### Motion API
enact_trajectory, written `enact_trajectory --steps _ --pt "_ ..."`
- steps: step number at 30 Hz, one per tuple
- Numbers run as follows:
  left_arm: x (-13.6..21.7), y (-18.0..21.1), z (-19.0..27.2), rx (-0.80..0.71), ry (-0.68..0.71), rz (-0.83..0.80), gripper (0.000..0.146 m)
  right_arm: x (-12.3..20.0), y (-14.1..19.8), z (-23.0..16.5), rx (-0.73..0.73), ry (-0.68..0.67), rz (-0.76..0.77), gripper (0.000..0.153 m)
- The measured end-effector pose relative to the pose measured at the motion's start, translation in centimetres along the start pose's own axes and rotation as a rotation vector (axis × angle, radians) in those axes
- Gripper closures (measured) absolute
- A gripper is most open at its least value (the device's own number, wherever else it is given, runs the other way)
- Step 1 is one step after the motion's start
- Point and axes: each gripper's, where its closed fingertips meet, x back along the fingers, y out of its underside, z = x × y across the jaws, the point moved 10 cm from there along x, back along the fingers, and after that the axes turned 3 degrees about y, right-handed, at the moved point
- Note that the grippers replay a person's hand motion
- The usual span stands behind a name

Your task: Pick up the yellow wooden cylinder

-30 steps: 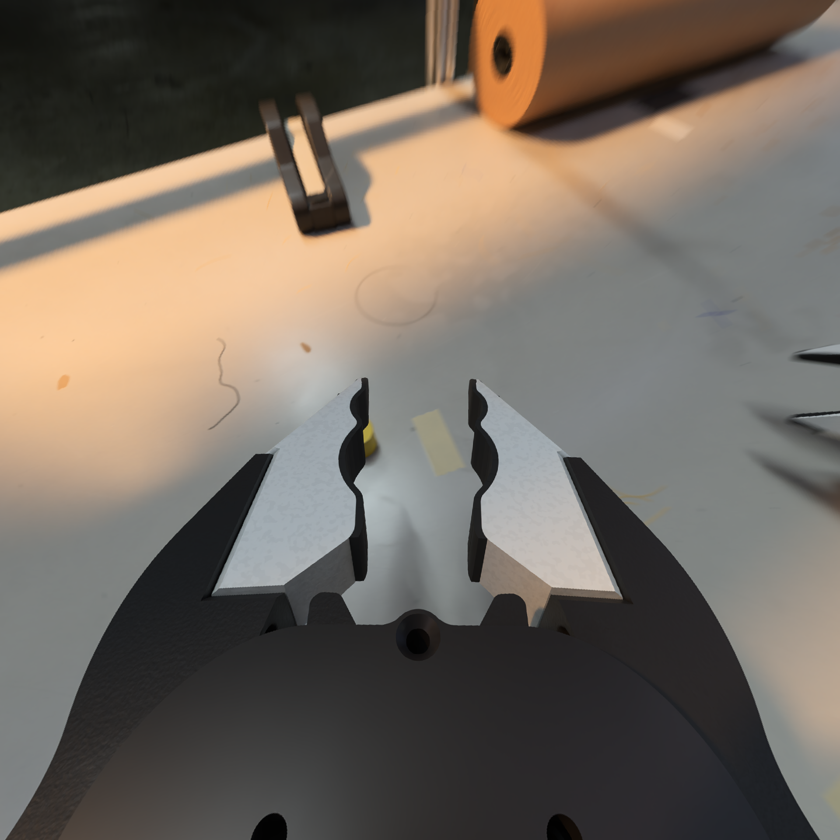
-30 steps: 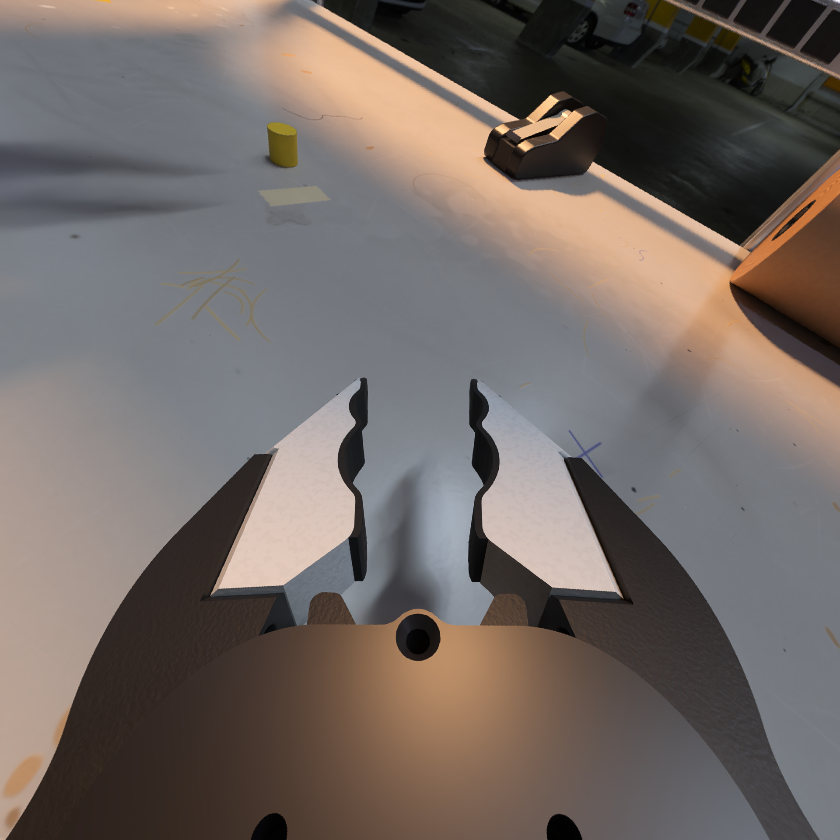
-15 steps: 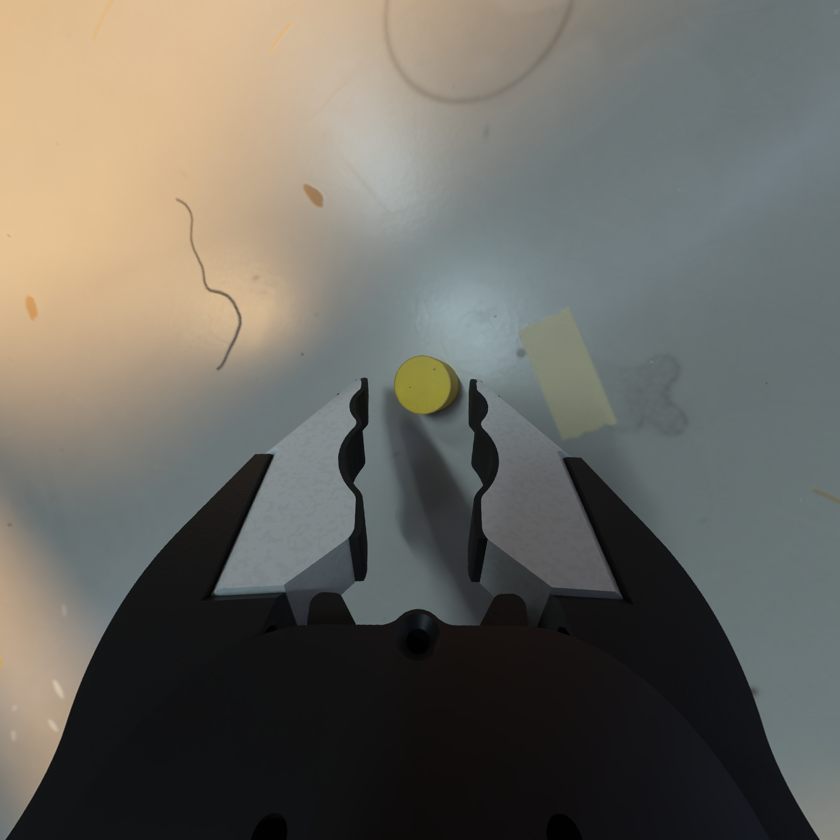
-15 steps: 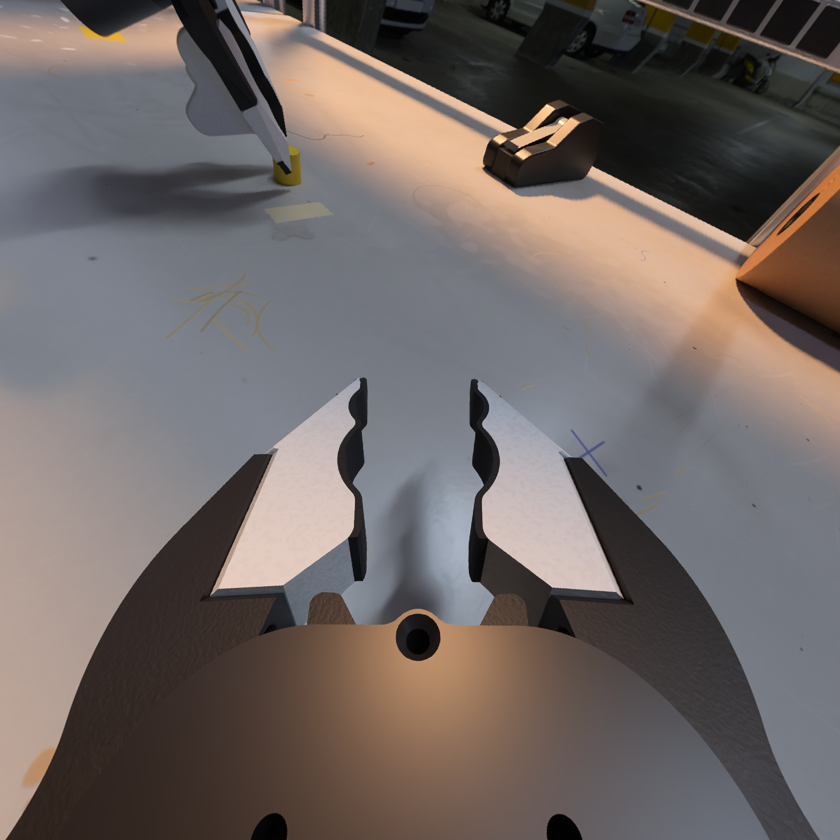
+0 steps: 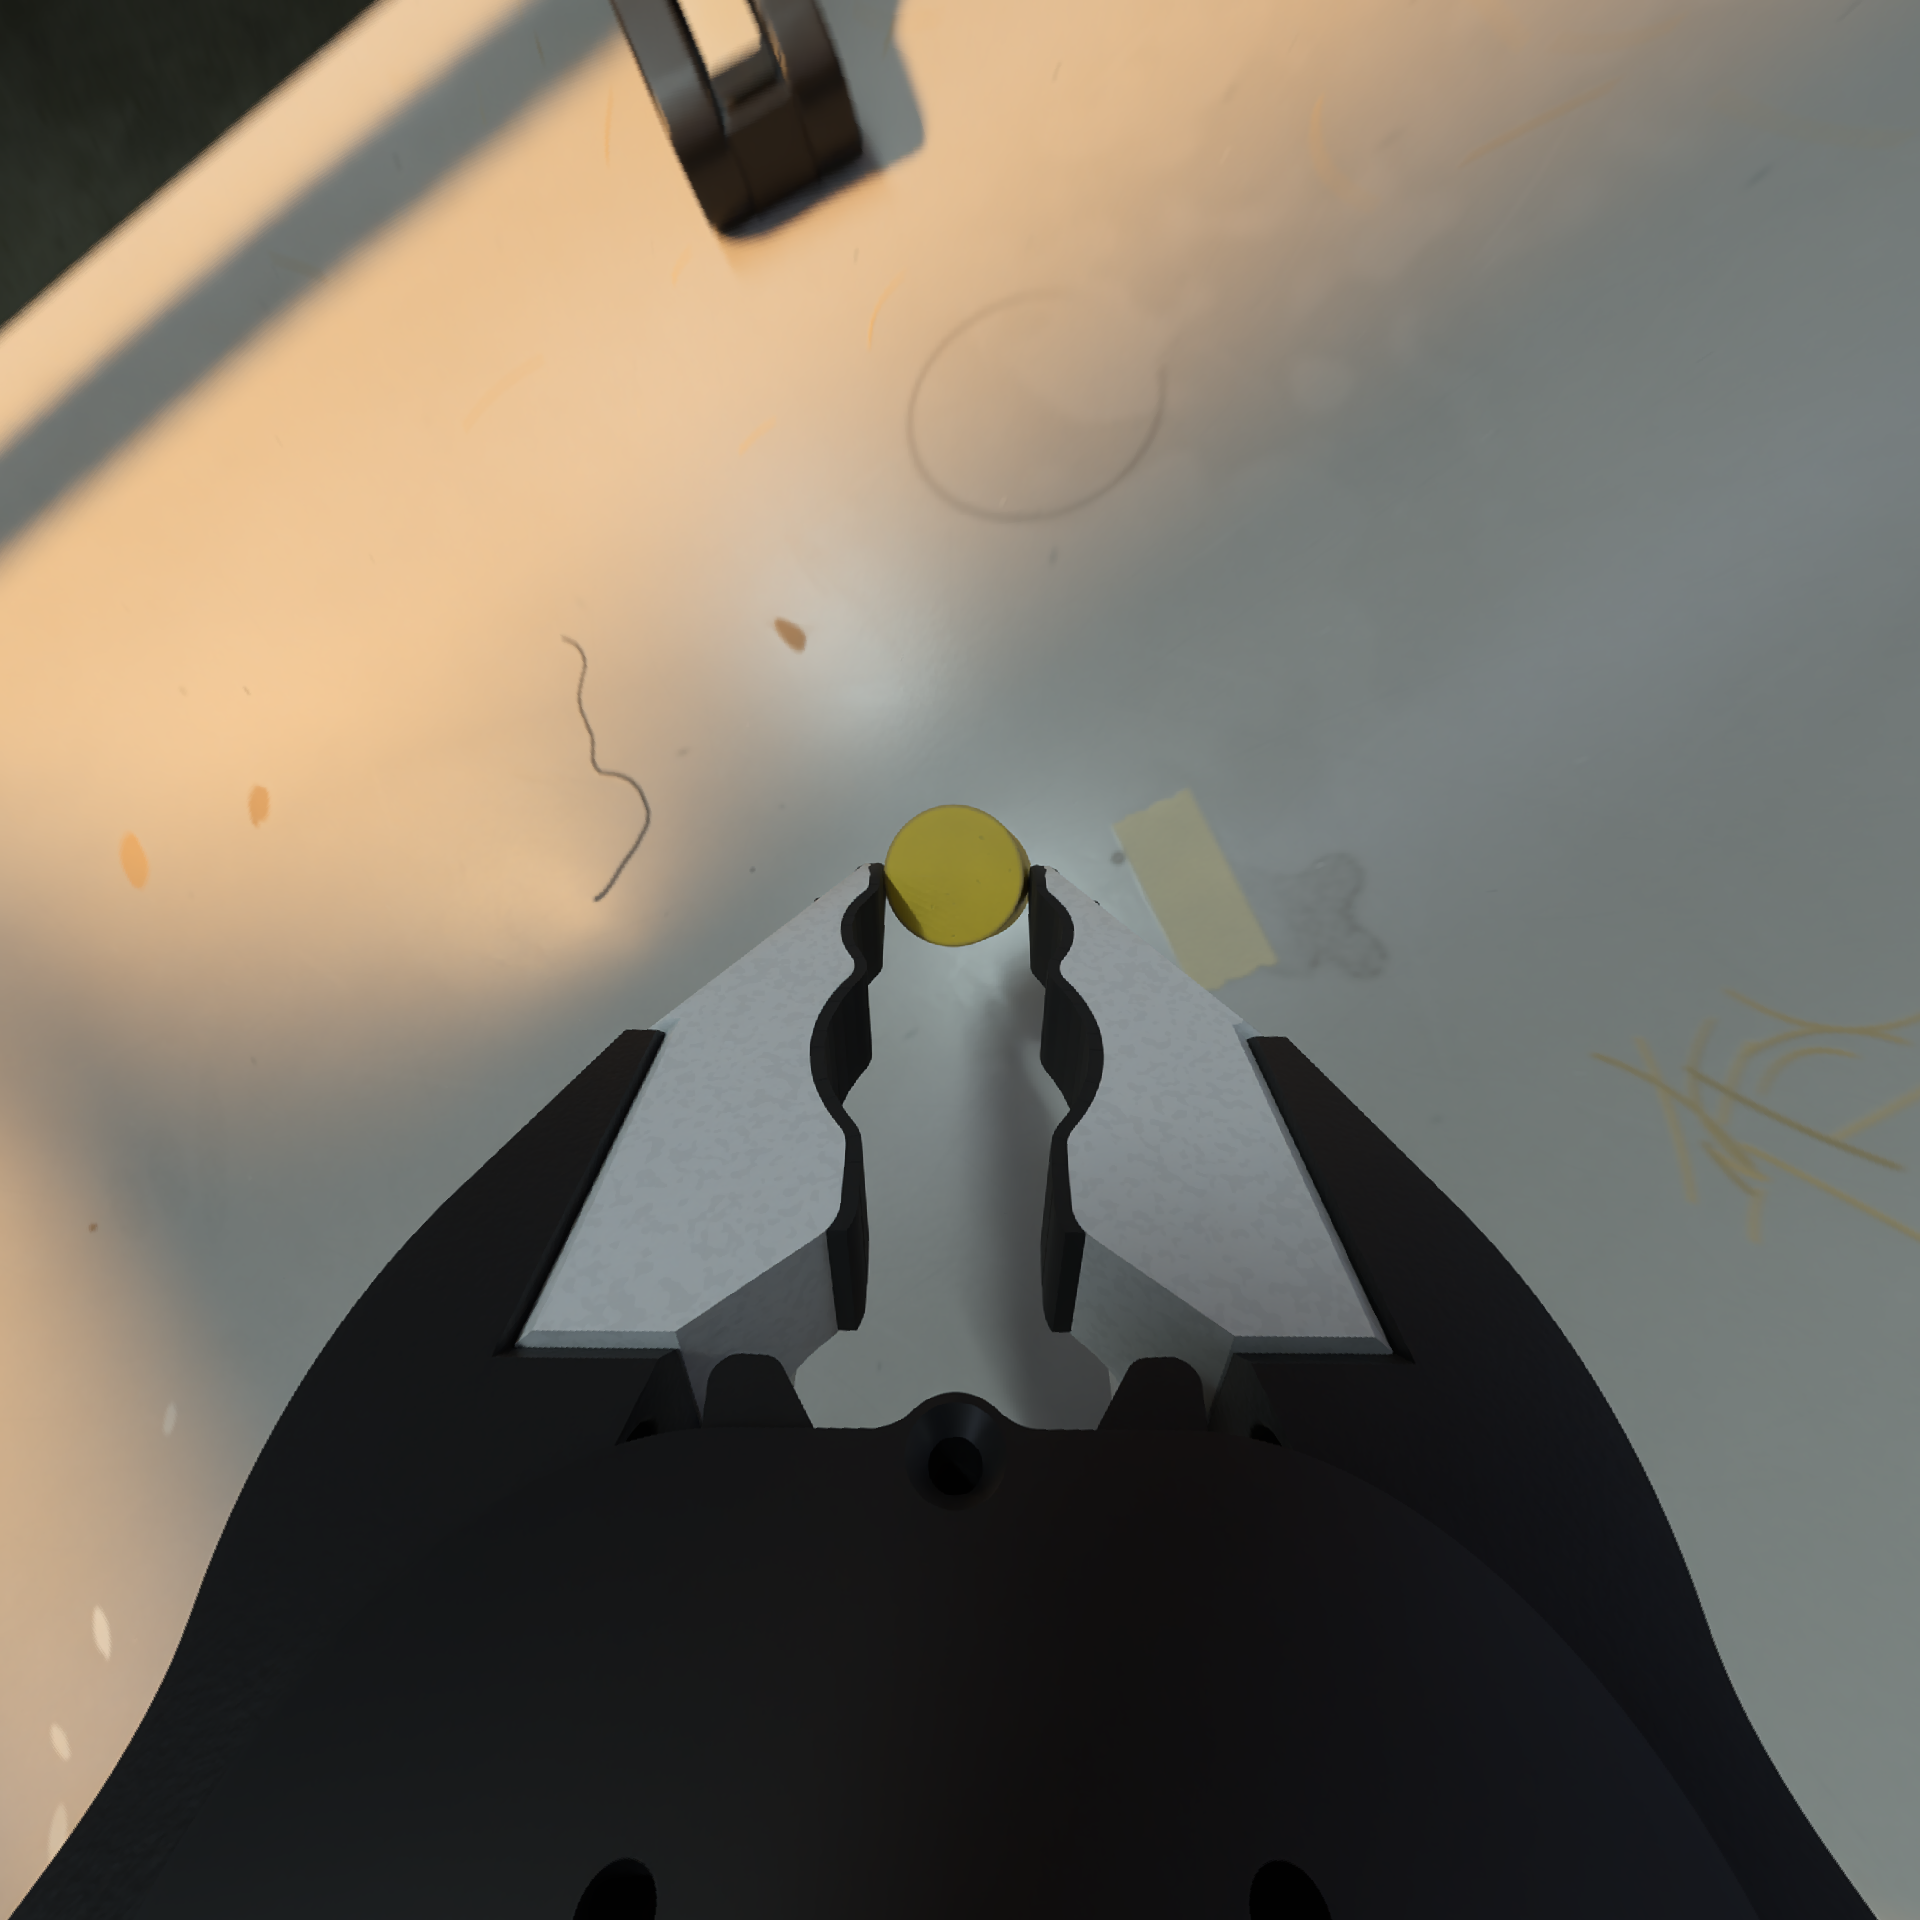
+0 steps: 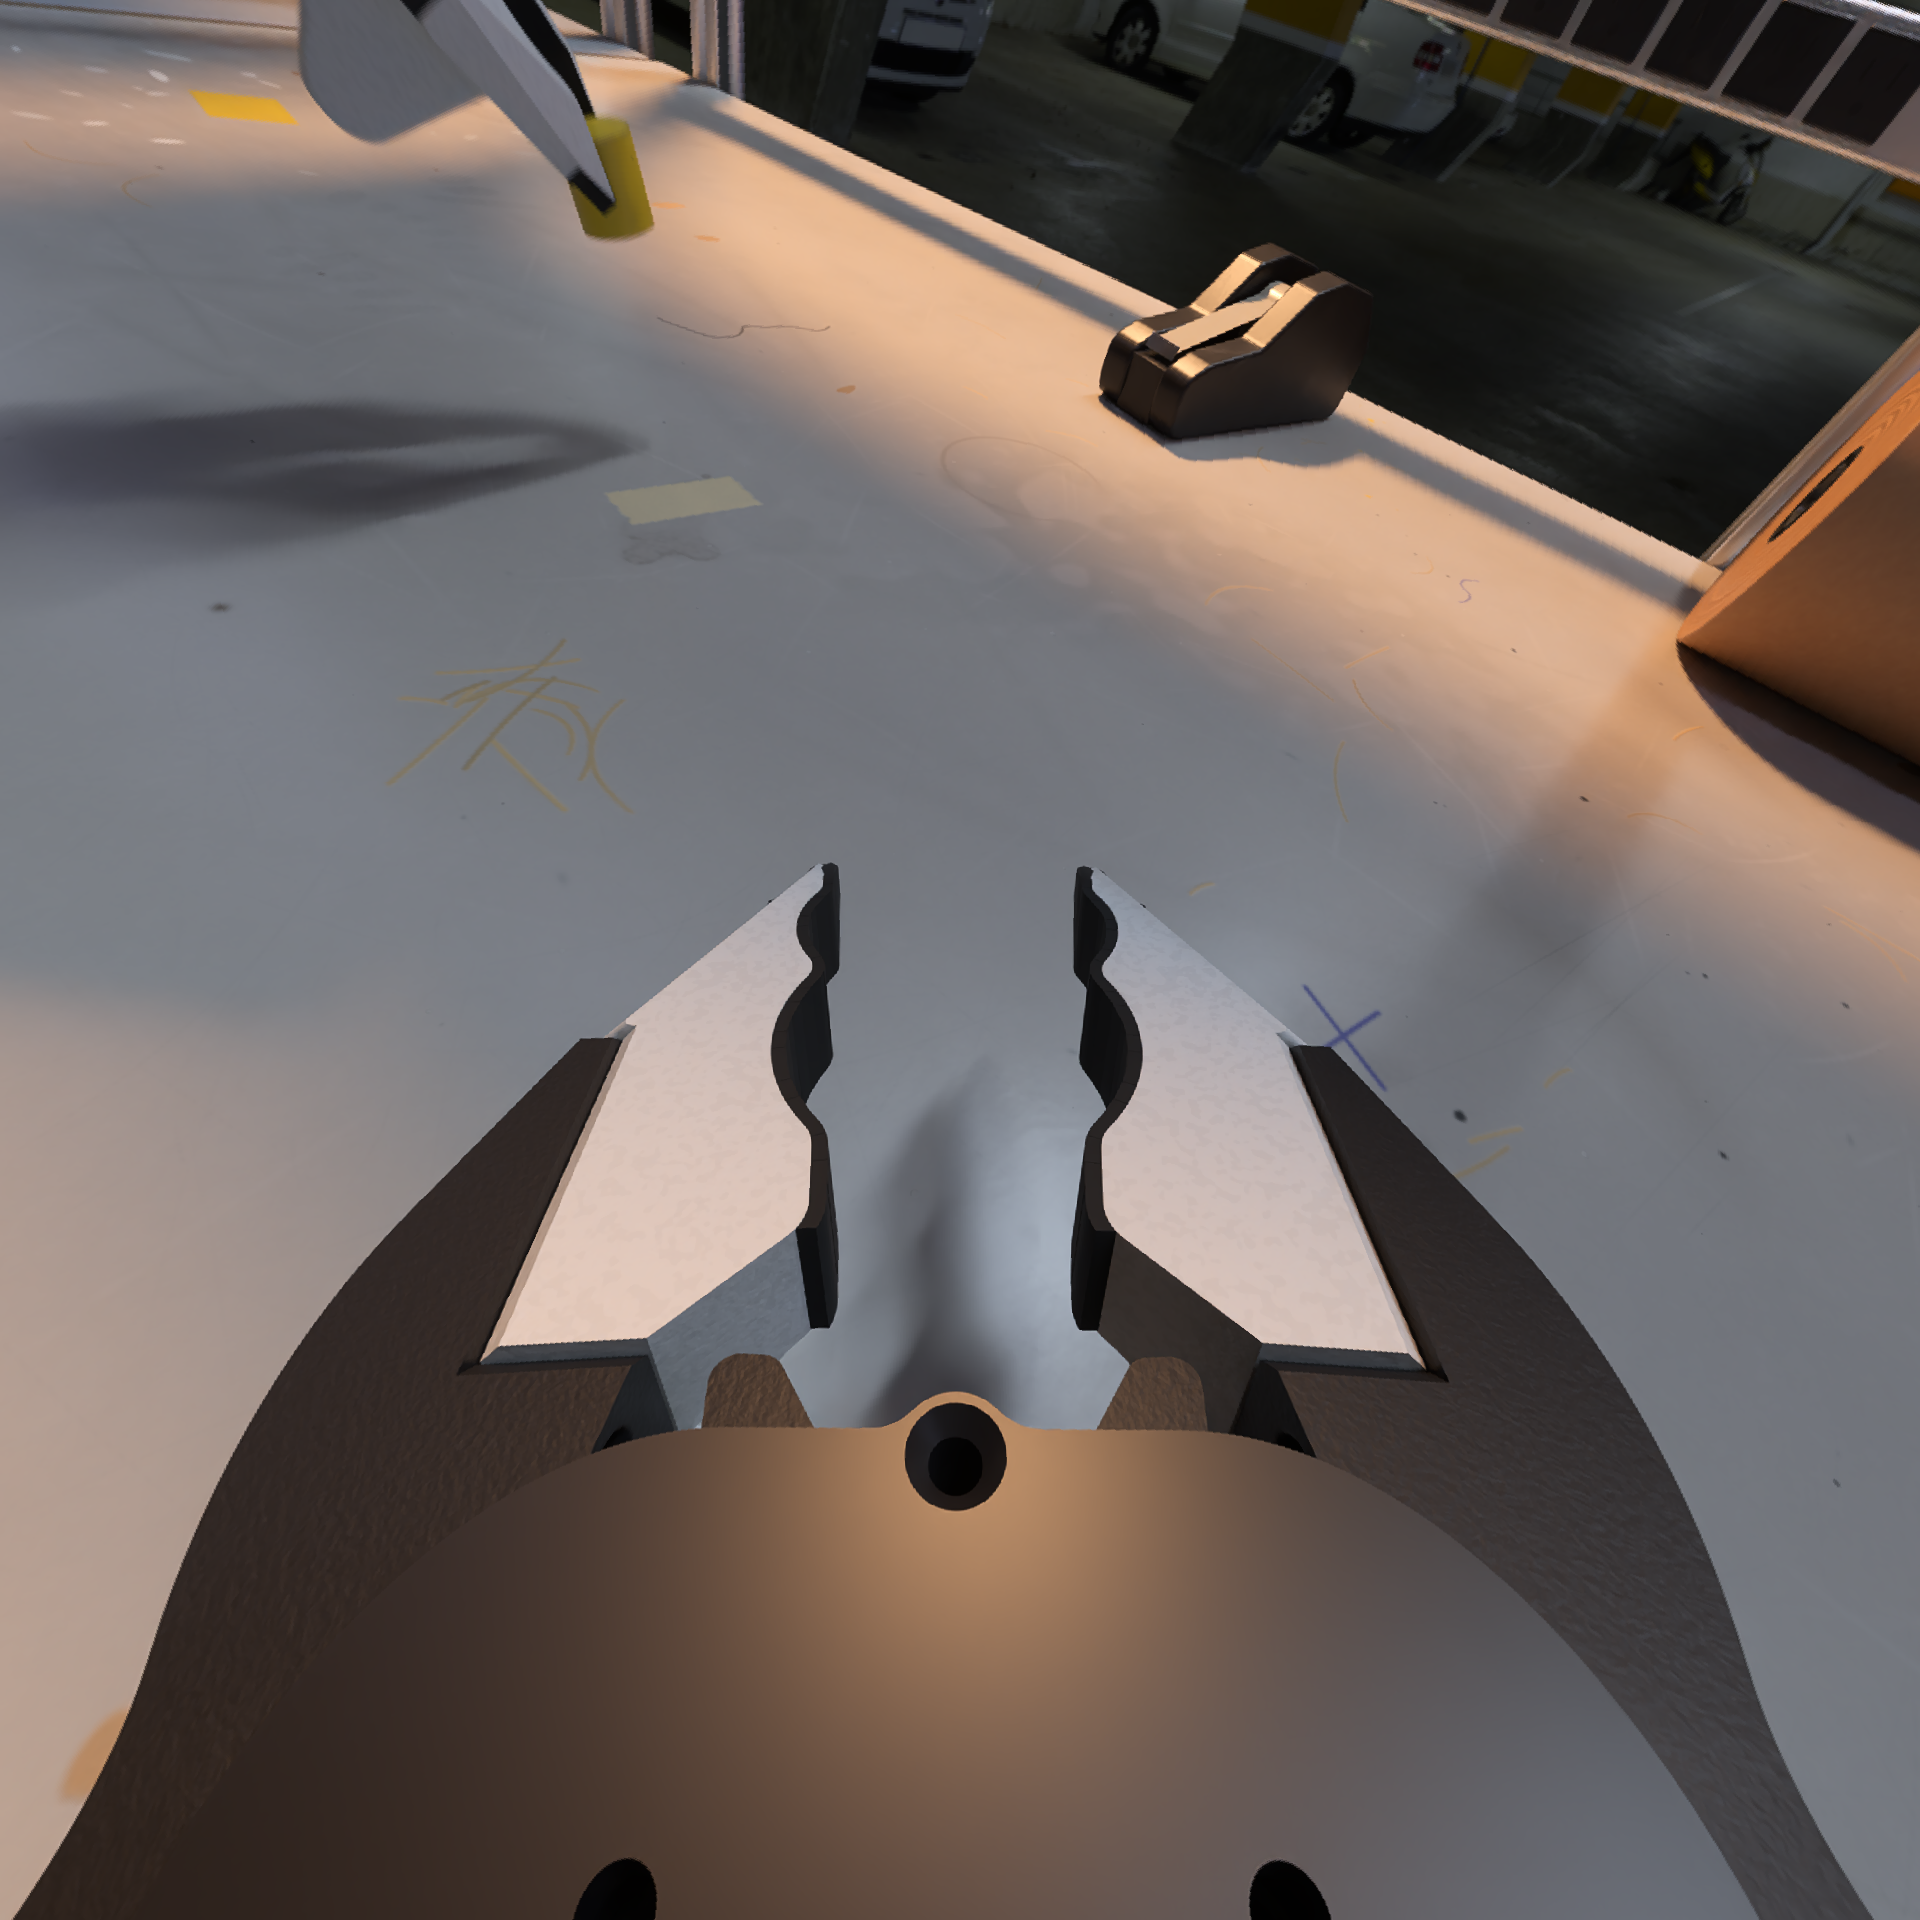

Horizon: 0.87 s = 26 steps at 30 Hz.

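Observation:
The yellow wooden cylinder (image 5: 956, 878) is clamped upright between the tips of my left gripper (image 5: 956, 883), seen end-on from above. In the right wrist view the cylinder (image 6: 629, 171) hangs clear above the white table (image 6: 935, 675) at the far left, with the left gripper's fingers (image 6: 540, 94) slanting down onto it and their shadow lying on the table below. My right gripper (image 6: 956, 878) is open and empty, low over the table, far from the cylinder.
A dark tape-dispenser-like block (image 5: 748, 114) (image 6: 1236, 353) stands near the table's far edge. A brown paper roll (image 6: 1829, 561) lies at the right. A pale tape strip (image 5: 1195, 888) (image 6: 681, 499) is stuck flat on the table under the lifted cylinder.
My left gripper has shut on the cylinder and raised it off the table, away from the tape strip. The right gripper has stayed almost still and open.

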Motion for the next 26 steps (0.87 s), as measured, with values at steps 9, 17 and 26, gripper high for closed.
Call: enact_trajectory --steps 9,17,26 --pt "6.9 -3.6 7.6 -0.138 0.137 0.272 0.119 0.6 -0.2 -0.1 -0.019 -0.037 0.06 0.102" --pt "5.5 -4.8 19.2 -0.26 0.485 0.367 0.119 2.1 -0.9 -0.3 -0.041 -0.099 0.252 0.094" --pt "1.6 -3.9 22.3 -0.158 0.687 0.339 0.119 2.2 -1.0 -0.8 0.005 -0.097 0.269 0.092"
